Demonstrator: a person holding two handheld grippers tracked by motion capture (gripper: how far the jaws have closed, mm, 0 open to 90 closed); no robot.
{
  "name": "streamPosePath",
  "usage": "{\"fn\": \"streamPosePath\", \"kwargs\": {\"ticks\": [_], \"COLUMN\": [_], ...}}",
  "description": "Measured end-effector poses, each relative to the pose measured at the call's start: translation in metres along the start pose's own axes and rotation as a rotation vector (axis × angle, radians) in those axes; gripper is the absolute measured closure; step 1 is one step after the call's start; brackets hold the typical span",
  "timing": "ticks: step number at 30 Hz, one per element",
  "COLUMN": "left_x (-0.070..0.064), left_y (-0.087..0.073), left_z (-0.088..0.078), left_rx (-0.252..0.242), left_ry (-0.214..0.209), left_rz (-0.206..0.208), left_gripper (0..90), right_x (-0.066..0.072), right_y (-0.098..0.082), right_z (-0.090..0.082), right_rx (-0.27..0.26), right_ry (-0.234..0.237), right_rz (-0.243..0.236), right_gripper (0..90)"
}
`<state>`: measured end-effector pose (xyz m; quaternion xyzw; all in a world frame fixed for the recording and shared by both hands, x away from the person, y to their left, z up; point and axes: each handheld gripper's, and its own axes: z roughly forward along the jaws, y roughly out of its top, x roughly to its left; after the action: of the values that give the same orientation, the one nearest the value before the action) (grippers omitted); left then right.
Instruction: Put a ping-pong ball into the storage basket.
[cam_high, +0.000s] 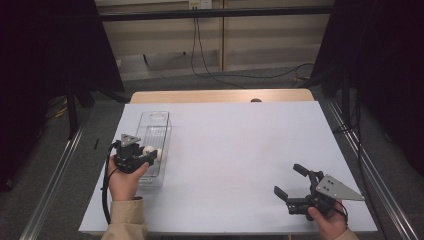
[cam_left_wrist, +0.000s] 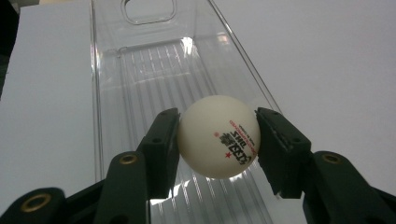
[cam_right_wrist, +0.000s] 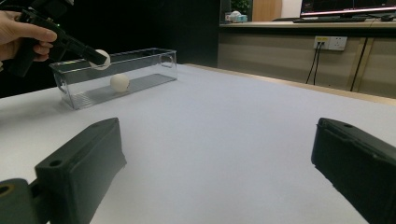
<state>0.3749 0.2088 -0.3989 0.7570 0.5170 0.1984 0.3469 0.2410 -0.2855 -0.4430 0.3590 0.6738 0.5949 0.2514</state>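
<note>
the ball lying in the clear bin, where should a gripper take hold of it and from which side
Grip the loose ball across its widest middle, coming straight down through the open top of the clear bin. Being round, any opposite pair of points will do, but the bin's walls block a level approach. The left gripper already pinches another ball this way, a jaw on each flank.
</note>
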Motion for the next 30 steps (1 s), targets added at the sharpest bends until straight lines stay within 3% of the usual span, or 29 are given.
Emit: {"fn": "streamPosePath", "kwargs": {"ticks": [24, 30], "left_x": [0.0002, 0.0001], "left_y": [-0.0021, -0.0018], "left_z": [0.0064, 0.0083], "left_rx": [0.014, 0.006], "left_ry": [0.021, 0.03], "left_rz": [0.003, -0.009], "left_gripper": [51.0, 47.5], "right_x": [0.0003, -0.0006], "right_y": [-0.0005, -0.0008], "right_z": [-0.0001, -0.0011], "right_rx": [0.004, 0.003], "right_ry": [0.0, -0.004], "right_rz": [-0.001, -0.001], "right_gripper": [1.8, 1.9]}}
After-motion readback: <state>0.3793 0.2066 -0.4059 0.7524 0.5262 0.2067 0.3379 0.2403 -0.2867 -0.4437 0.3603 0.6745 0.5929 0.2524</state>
